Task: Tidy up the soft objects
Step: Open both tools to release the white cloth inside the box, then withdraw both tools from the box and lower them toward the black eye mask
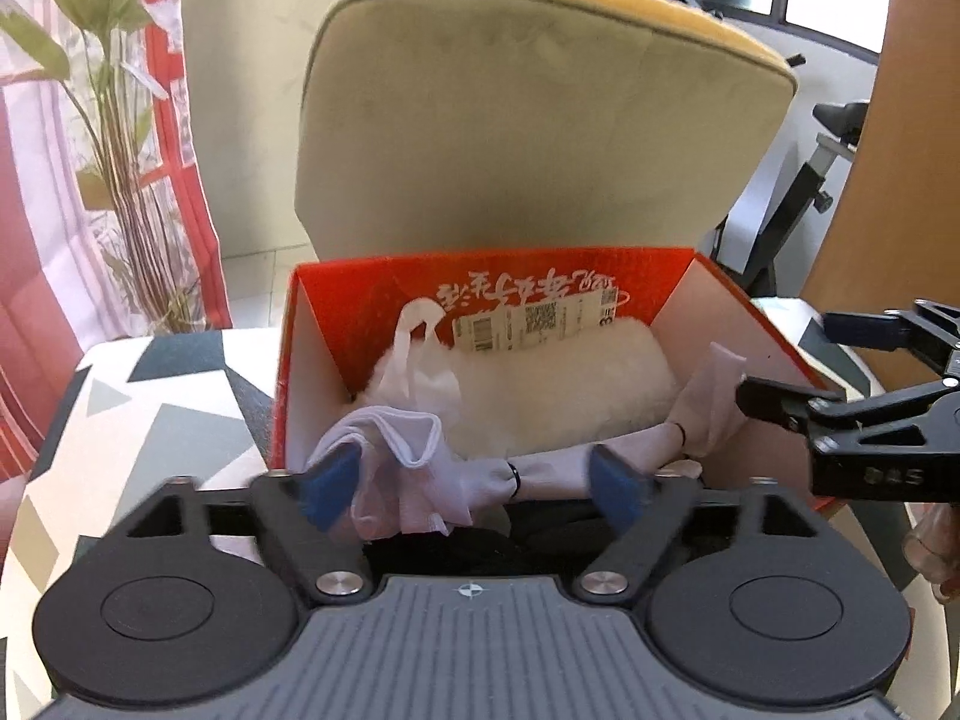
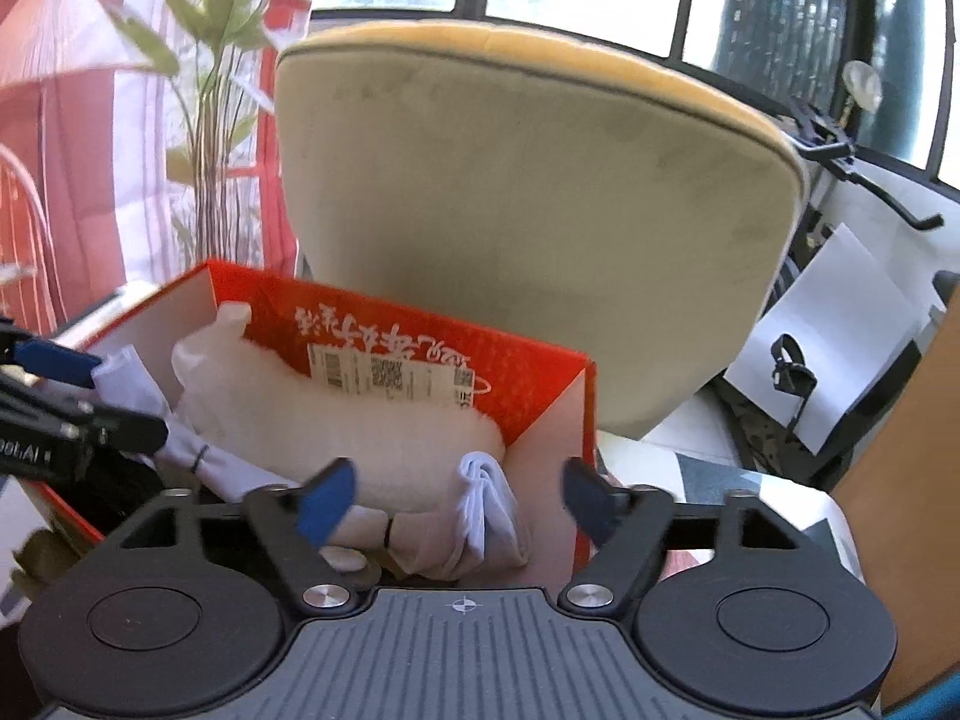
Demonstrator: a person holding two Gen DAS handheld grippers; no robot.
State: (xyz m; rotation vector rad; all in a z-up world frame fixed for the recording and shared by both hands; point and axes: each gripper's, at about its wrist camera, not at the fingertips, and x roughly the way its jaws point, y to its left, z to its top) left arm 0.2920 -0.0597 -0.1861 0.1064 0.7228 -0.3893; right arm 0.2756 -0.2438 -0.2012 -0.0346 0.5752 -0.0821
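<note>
Now the white cloth (image 1: 420, 468) lies draped along the near edge of the red box (image 1: 600, 276), beside the fluffy white bundle (image 1: 558, 396); left gripper (image 1: 474, 489) and right gripper (image 2: 459, 501) both gape wide, holding nothing.

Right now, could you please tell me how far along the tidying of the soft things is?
Done: the fluffy white item and the white banded cloth already lie in the red box. In hand: nothing; the left hand-held gripper and right hand-held gripper are both open above the cloth. Left: possibly straightening the cloth; no other loose soft items are visible.
</note>
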